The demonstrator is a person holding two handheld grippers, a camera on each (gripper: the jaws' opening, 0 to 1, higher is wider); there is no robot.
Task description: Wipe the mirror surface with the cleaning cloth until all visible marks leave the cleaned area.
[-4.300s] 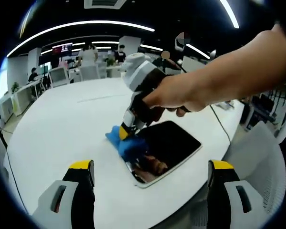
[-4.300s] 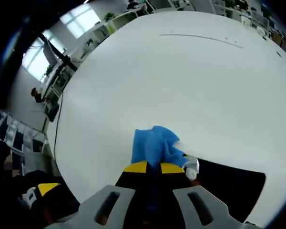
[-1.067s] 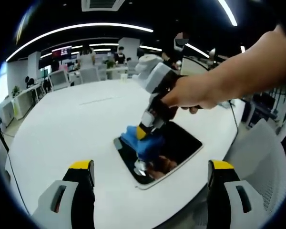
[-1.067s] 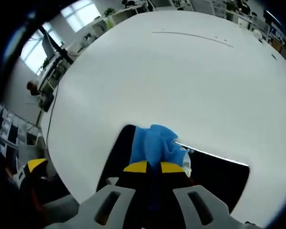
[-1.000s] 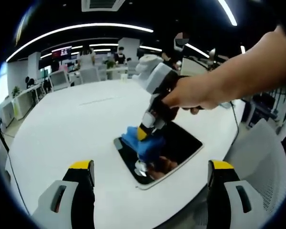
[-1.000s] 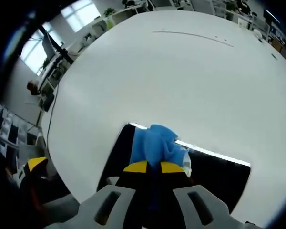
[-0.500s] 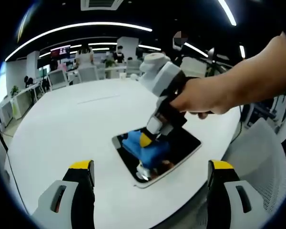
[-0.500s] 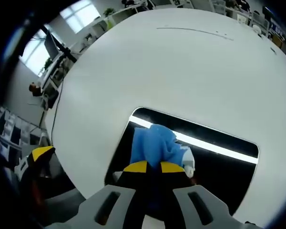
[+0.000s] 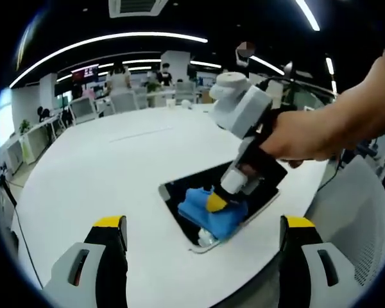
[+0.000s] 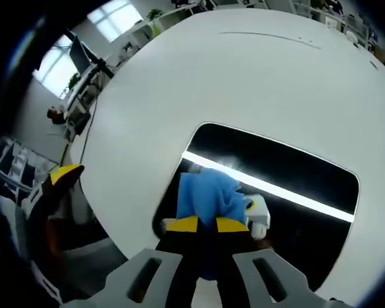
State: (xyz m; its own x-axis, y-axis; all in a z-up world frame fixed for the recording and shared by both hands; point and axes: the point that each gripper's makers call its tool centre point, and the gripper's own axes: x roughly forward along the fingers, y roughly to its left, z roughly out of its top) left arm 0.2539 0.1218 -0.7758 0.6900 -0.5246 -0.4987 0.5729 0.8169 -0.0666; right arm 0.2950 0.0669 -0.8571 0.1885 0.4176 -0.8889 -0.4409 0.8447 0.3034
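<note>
The right gripper (image 10: pixel 202 226) is pinching the blue cleaning cloth (image 10: pixel 207 194) against the mirror (image 10: pixel 295 168) on the white table (image 10: pixel 199 77) — the left gripper (image 9: pixel 197 223) is hanging spread apart, holding nothing.

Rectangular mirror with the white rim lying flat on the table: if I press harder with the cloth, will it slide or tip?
The rectangular mirror with the white rim lies flat on the smooth white table, so tipping seems unlikely, but it may well slide. Nothing visibly braces it: the left gripper hangs open, apart from it. The bunched blue cloth in the right gripper looks soft and should cushion the pressure.
</note>
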